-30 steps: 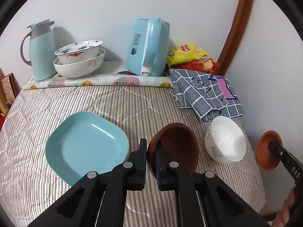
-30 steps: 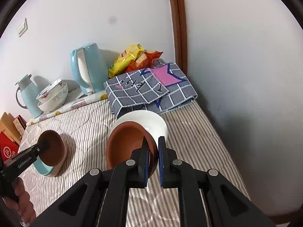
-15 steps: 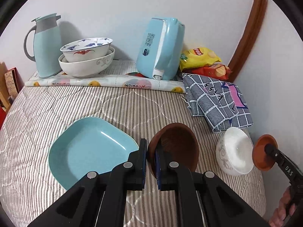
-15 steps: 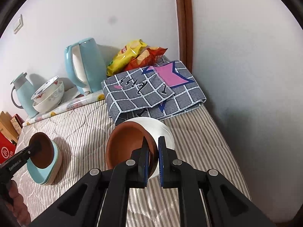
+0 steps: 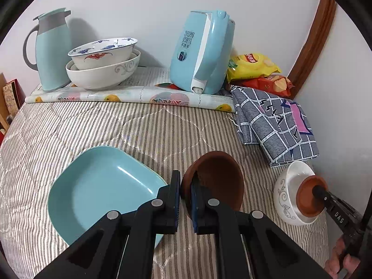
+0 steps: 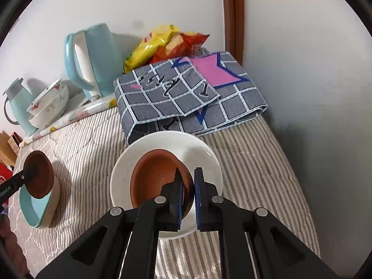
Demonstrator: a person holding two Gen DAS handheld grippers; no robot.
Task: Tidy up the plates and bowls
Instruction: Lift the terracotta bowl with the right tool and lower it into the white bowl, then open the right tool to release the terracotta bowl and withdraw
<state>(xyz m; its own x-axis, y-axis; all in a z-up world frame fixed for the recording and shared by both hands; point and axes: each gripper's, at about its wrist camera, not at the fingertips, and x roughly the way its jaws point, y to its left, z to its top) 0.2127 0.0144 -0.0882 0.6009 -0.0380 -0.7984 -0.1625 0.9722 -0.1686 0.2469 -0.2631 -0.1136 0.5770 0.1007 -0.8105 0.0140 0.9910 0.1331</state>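
black gripper [image 5: 185,187], blue pads [image 5: 194,200]

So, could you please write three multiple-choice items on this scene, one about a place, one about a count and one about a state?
1. Where is the brown bowl held by the right claw?
A. inside the white bowl
B. on the checked cloth
C. beside the kettle

2. How many brown bowls show in the left wrist view?
A. one
B. two
C. four

3. What is the left claw doing?
A. hanging open
B. gripping the teal plate
C. shut on a brown bowl's rim

Answers:
1 A: the right claw's brown bowl sits within the white bowl.
2 B: one in each claw.
3 C: its fingers pinch the rim beside the teal plate.
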